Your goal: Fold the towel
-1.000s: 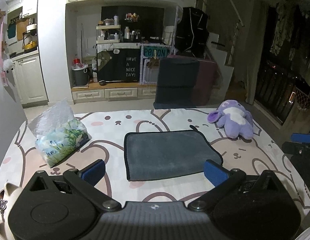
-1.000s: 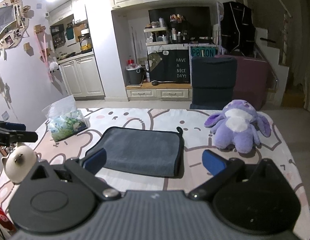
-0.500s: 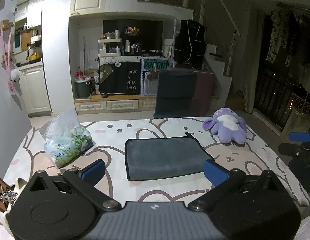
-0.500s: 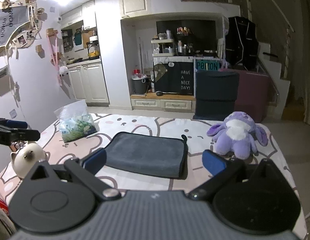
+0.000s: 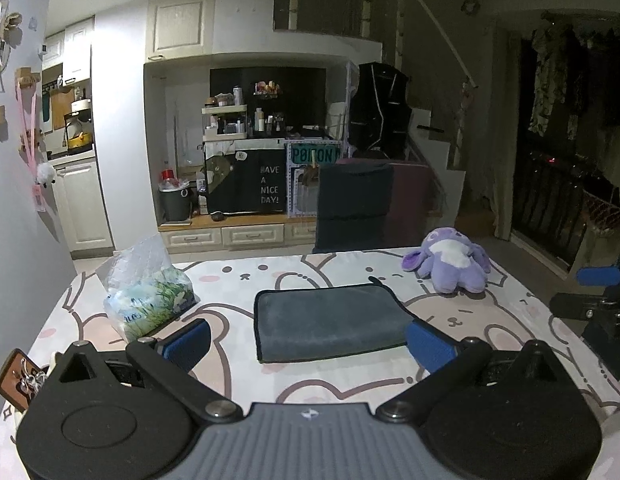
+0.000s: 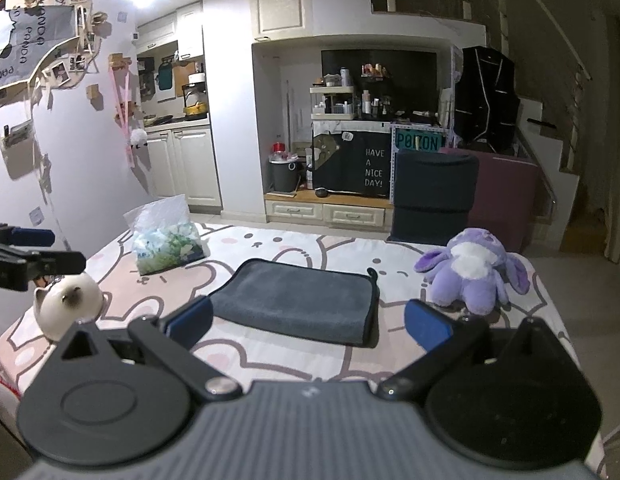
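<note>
A dark grey towel (image 5: pixel 329 322) with black trim lies folded flat in the middle of the table; it also shows in the right wrist view (image 6: pixel 300 300). My left gripper (image 5: pixel 308 344) is open and empty, held back from the towel's near edge. My right gripper (image 6: pixel 308 322) is open and empty, also back from the towel and apart from it. The right gripper's blue tip shows at the left wrist view's right edge (image 5: pixel 599 276), and the left gripper's tip at the right wrist view's left edge (image 6: pixel 32 237).
The table has a pink bear-print cloth (image 5: pixel 238 376). A plastic bag of tissues (image 5: pixel 150 300) sits left of the towel, a purple plush toy (image 5: pixel 449 266) at the right. A white cat figurine (image 6: pixel 68 304) stands near the left edge. A dark chair (image 5: pixel 353 208) is behind the table.
Both grippers have drawn back and risen, so the towel looks smaller and farther. The towel has not moved. Both grippers stay open.
</note>
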The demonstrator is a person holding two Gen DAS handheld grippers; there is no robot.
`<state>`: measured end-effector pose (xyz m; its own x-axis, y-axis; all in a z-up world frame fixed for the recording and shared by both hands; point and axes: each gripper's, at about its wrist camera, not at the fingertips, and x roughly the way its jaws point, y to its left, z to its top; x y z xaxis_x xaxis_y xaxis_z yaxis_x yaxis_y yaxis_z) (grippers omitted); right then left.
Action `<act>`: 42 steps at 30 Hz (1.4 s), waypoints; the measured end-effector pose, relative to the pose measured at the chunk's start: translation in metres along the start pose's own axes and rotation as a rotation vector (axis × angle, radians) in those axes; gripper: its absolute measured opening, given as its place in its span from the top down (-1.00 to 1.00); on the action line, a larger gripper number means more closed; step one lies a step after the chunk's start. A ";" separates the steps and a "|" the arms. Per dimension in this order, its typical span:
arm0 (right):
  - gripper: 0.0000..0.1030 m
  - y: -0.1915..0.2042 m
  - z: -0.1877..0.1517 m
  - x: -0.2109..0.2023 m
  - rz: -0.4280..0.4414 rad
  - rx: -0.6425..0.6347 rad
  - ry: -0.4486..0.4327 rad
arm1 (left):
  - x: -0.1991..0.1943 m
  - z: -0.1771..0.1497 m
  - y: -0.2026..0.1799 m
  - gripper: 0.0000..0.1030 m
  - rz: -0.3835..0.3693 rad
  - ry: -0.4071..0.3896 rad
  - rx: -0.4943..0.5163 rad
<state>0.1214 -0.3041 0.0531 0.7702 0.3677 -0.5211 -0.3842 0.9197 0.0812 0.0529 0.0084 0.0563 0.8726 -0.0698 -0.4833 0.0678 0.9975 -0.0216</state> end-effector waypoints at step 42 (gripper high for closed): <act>-0.99 0.022 -0.063 -0.038 -0.025 0.007 0.013 | -0.028 -0.072 -0.023 -1.00 0.008 0.048 0.068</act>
<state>0.0514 -0.3065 0.0217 0.7729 0.3425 -0.5341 -0.3610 0.9296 0.0737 -0.0078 -0.0114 0.0068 0.8495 -0.0594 -0.5243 0.0950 0.9946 0.0413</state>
